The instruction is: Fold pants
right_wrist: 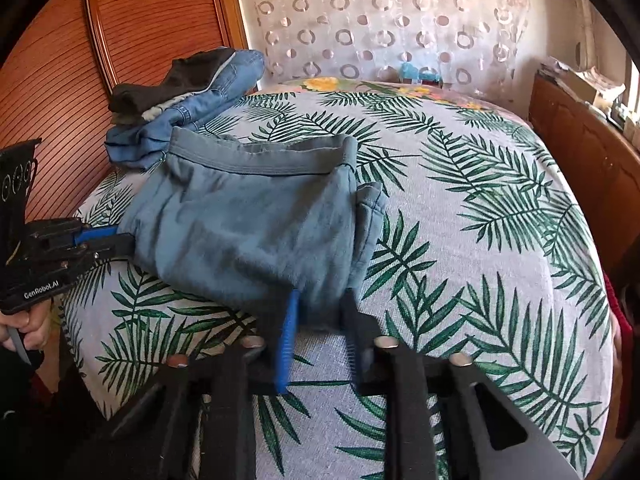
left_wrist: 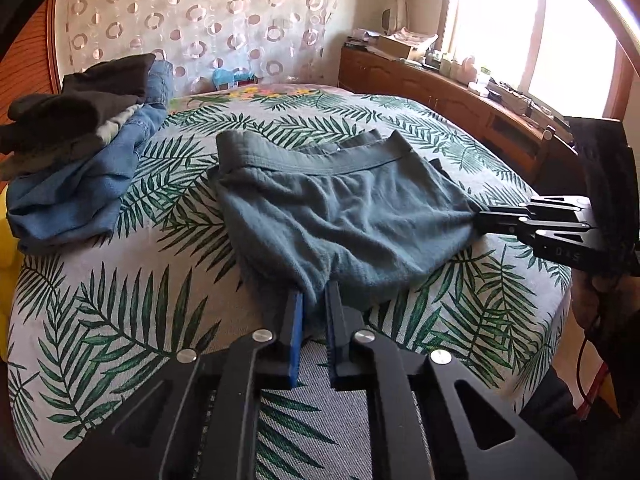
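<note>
Grey-blue pants [left_wrist: 340, 208] lie folded on the leaf-print bed cover [left_wrist: 120, 320], with the elastic waistband on the far side. In the left wrist view my left gripper [left_wrist: 314, 294] is shut on the near edge of the pants, with fabric bunched between its blue pads. My right gripper [left_wrist: 478, 216] comes in from the right and pinches the pants' right corner. In the right wrist view the pants [right_wrist: 248, 220] fill the middle. The right gripper [right_wrist: 320, 302] is blurred, with cloth between its fingers. At the pants' left edge my left gripper [right_wrist: 124, 240] is closed on the cloth.
A pile of folded jeans and dark garments [left_wrist: 80, 140] sits at the bed's far left corner [right_wrist: 188, 96]. A wooden cabinet [left_wrist: 440, 88] with clutter on top runs along the right under a bright window. Ribbed wooden panelling [right_wrist: 80, 60] stands on the left.
</note>
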Available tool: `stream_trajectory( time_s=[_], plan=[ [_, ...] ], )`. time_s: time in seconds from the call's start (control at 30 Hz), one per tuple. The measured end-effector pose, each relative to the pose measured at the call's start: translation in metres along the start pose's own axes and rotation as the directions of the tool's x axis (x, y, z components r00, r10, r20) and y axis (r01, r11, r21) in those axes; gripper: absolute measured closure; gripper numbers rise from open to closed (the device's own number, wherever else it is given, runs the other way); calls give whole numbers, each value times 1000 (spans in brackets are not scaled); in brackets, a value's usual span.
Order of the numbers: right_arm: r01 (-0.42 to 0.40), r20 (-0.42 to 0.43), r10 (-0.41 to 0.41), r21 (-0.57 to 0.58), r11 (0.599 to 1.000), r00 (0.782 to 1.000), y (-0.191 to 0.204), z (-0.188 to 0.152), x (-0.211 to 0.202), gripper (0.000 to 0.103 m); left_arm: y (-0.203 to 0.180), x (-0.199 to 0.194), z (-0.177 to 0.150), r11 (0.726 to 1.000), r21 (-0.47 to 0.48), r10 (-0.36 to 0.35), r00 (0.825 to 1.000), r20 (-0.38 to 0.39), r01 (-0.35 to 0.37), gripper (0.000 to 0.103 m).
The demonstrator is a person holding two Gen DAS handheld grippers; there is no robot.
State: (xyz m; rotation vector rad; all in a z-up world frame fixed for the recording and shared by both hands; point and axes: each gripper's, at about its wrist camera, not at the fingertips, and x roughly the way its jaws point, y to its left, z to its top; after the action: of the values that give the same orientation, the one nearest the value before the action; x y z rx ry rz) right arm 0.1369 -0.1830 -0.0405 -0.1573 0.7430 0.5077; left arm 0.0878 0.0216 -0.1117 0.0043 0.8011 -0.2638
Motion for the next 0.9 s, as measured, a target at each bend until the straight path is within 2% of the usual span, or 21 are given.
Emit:
stream_trajectory(
  time_s=[0.03, 0.2, 0.5, 0.9],
  plan=[
    [1, 7, -1, 1, 1000, 1000, 0, 0, -1, 96, 1, -3, 1, 1000, -4, 2, 1000, 11, -2, 94],
    [0, 51, 1, -6, 1000, 999, -1, -4, -14, 98, 4, -15, 2, 1000, -17, -1, 999, 36, 1, 95],
    [-14, 76, 15, -18, 1000, 997, 2, -12, -35, 98, -5, -34, 2, 1000, 7, -13, 998, 60, 12, 95],
    [-39, 80, 42, -35, 999, 996, 15, -30, -72, 98, -15, -60, -18, 999, 23, -27, 998, 53, 25, 95]
  ],
)
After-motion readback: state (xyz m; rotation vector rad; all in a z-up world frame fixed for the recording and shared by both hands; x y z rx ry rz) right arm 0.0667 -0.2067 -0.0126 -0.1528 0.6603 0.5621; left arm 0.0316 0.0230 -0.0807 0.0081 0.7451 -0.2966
